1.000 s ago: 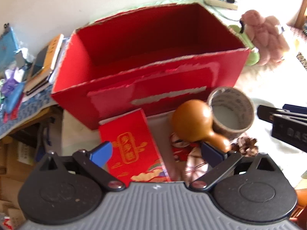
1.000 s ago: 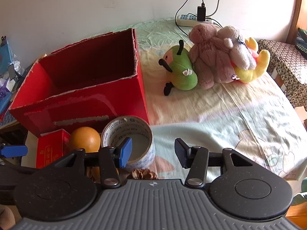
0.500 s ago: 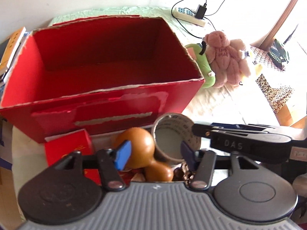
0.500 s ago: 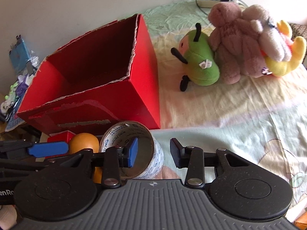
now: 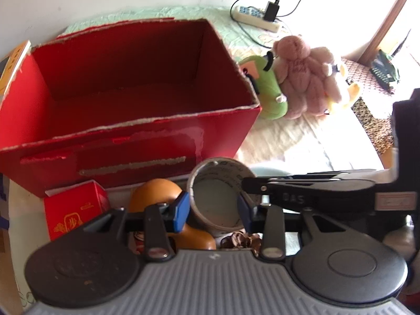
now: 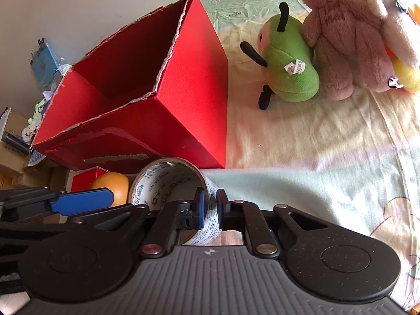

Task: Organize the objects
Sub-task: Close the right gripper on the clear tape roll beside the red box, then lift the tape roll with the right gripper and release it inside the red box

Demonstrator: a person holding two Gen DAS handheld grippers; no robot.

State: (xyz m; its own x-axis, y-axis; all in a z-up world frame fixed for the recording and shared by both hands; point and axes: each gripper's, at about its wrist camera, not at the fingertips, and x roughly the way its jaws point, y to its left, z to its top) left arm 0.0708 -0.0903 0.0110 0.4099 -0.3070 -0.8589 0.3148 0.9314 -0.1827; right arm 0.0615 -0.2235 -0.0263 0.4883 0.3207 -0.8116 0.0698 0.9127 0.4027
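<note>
A roll of clear printed tape (image 6: 168, 183) lies on its side in front of the open red box (image 6: 189, 99). My right gripper (image 6: 210, 207) is shut on the roll's right wall, one finger inside and one outside. In the left wrist view the tape roll (image 5: 218, 197) sits between the fingers of my open left gripper (image 5: 214, 210), with the right gripper's fingers (image 5: 302, 186) reaching in from the right. An orange-brown gourd (image 5: 157, 197) and a small red carton (image 5: 73, 210) lie left of the roll.
The red box (image 5: 131, 141) stands empty behind the objects. A green plush (image 6: 288, 65), a pink bear (image 6: 346, 31) and a yellow plush (image 6: 404, 71) sit to its right on the cloth. A pine cone (image 5: 239, 240) lies under the roll. A power strip (image 5: 257, 18) lies at the back.
My right gripper moved forward and closed on the tape roll's wall. My left gripper swung right and narrowed, now framing the roll instead of the gourd and carton.
</note>
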